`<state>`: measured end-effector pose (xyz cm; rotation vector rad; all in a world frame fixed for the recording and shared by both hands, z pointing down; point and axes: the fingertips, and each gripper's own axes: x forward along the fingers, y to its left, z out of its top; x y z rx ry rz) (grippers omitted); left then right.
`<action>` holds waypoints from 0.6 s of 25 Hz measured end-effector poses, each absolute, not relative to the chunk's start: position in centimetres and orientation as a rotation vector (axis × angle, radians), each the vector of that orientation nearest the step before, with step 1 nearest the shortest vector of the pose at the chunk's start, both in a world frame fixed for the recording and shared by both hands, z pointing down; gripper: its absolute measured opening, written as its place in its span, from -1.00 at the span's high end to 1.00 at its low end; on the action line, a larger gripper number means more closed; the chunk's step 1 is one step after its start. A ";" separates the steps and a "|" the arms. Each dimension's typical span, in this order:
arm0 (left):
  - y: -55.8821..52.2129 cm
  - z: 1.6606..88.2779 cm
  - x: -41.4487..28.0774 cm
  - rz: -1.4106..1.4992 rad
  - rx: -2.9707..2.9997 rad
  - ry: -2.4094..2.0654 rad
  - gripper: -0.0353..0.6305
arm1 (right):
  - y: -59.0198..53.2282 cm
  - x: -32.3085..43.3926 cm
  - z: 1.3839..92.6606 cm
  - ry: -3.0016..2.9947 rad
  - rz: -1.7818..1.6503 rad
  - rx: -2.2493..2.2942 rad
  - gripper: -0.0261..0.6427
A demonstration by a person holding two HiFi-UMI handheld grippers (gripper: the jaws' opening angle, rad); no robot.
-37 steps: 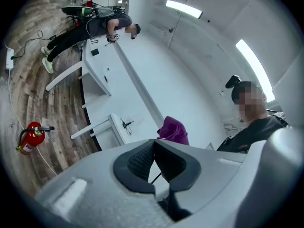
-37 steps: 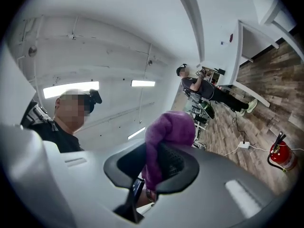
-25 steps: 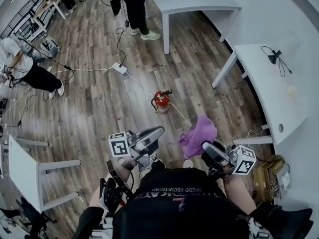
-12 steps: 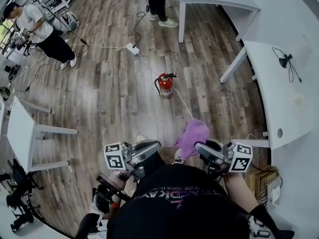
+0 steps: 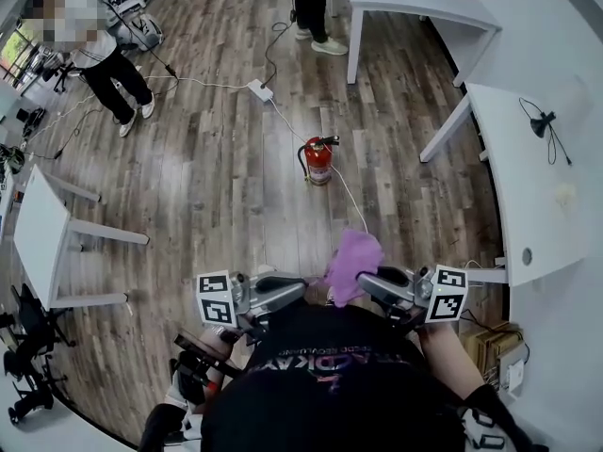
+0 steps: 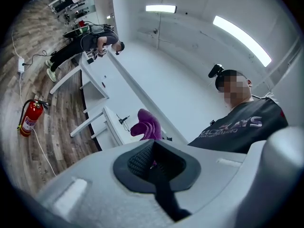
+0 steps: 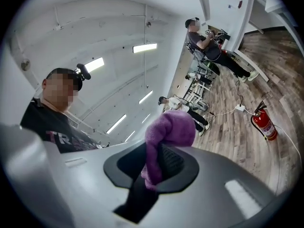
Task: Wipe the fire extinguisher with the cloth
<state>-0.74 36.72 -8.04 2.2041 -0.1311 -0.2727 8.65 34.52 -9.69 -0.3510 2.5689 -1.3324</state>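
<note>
Purple cloth (image 5: 350, 255), one, in grip of right tongs (image 5: 366, 279); left tongs (image 5: 300, 286) closed, empty; one red fire extinguisher (image 5: 318, 161) well apart.

Left tongs (image 5: 301, 285) closed and empty, right tongs (image 5: 362, 278) clamp the cloth (image 5: 350, 255), both level.

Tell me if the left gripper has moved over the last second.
Yes. In the head view the left gripper has drawn back from the fire extinguisher toward the person's body; the stretch of floor between them is wider.
</note>
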 end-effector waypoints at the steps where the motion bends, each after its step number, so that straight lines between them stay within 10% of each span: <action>1: 36.7 -8.0 -0.6 -0.270 2.208 -0.135 0.90 | 34.7 8.6 -9.7 2.574 -1.331 -0.348 0.73; 15: 36.7 -7.9 -0.5 -0.333 2.196 -0.191 0.90 | 35.9 9.5 -9.4 2.590 -1.332 -0.356 0.73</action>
